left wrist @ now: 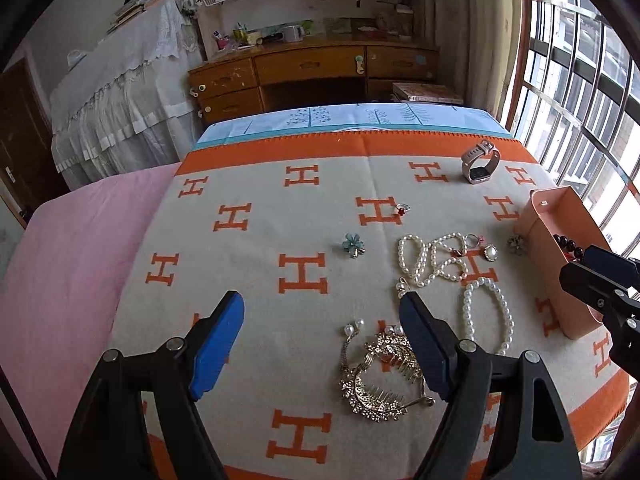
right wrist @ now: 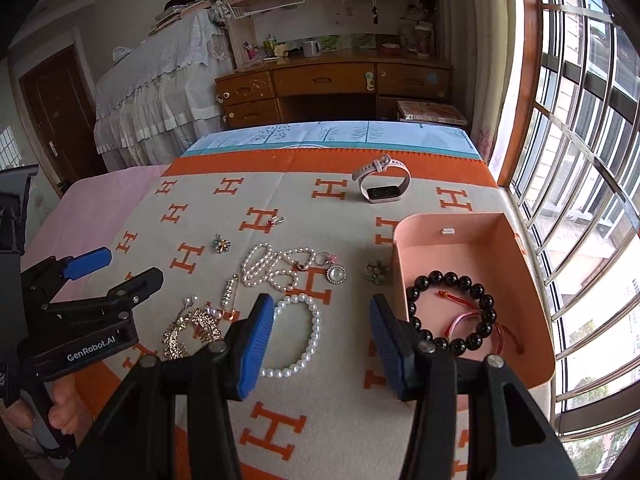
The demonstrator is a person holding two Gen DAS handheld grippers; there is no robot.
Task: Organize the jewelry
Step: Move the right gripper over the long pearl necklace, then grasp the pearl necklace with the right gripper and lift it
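Both claws (left wrist: pixel 322 312) (right wrist: pixel 322 320) gape, seemingly empty, above jewelry.

A wooden desk (right wrist: pixel 332 84) stands beyond the orange-patterned blanket (right wrist: pixel 352 412), beside a barred window (right wrist: pixel 592 160).

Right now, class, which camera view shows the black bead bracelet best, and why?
The right wrist view: the whole black bracelet lies in plain sight on the floor of the pink box. In the left wrist view only a few beads show past the box wall at the picture's edge.
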